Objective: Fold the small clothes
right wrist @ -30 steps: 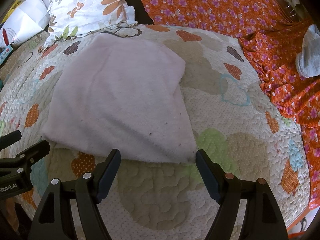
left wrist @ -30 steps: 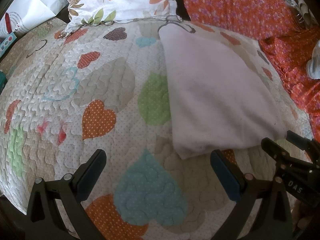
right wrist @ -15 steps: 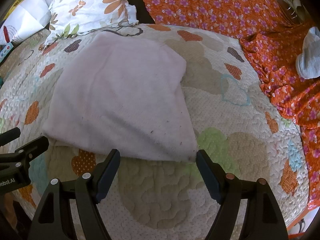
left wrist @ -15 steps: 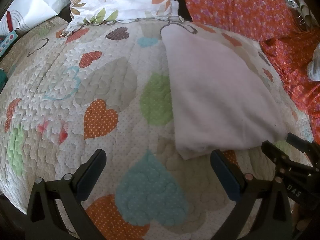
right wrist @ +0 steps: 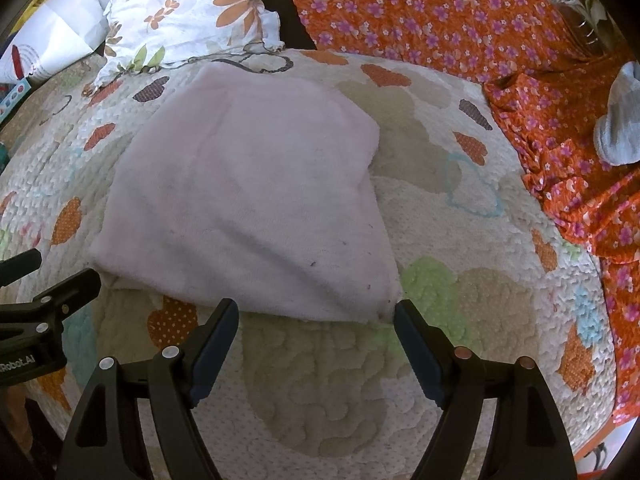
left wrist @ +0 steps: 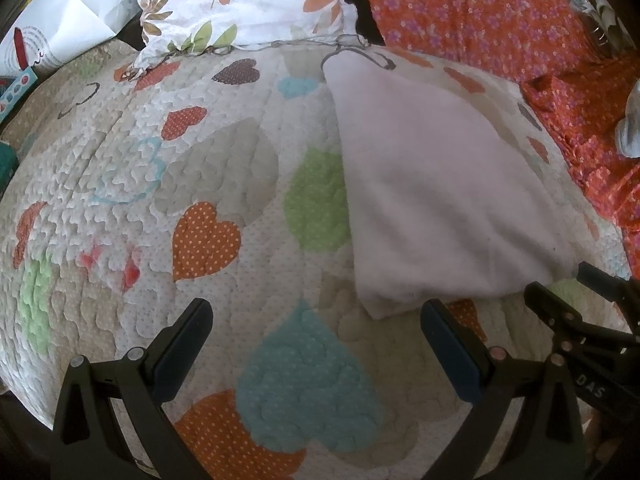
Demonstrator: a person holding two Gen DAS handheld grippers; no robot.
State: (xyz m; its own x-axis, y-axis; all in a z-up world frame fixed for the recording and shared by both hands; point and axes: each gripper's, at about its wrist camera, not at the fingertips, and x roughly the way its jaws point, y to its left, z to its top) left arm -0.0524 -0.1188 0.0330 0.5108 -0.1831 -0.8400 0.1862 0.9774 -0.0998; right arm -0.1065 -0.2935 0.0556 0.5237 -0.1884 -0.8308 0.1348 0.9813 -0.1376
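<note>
A pale pink folded cloth point(left wrist: 436, 184) lies flat on the heart-patterned quilt point(left wrist: 168, 184); it also shows in the right wrist view point(right wrist: 248, 204). My left gripper point(left wrist: 316, 320) is open and empty, just short of the cloth's near left corner. My right gripper point(right wrist: 316, 320) is open and empty, with its jaws on either side of the cloth's near edge, near the right corner. Each gripper shows at the edge of the other's view.
A floral pillow point(right wrist: 188, 12) and a white paper bag point(left wrist: 60, 28) lie at the back left. An orange flowered sheet point(right wrist: 460, 16) covers the back and right. A grey sock point(right wrist: 620, 120) lies on it at the right.
Both grippers have crept slightly forward toward the cloth's near edge. The cloth has not moved and both grippers stay open.
</note>
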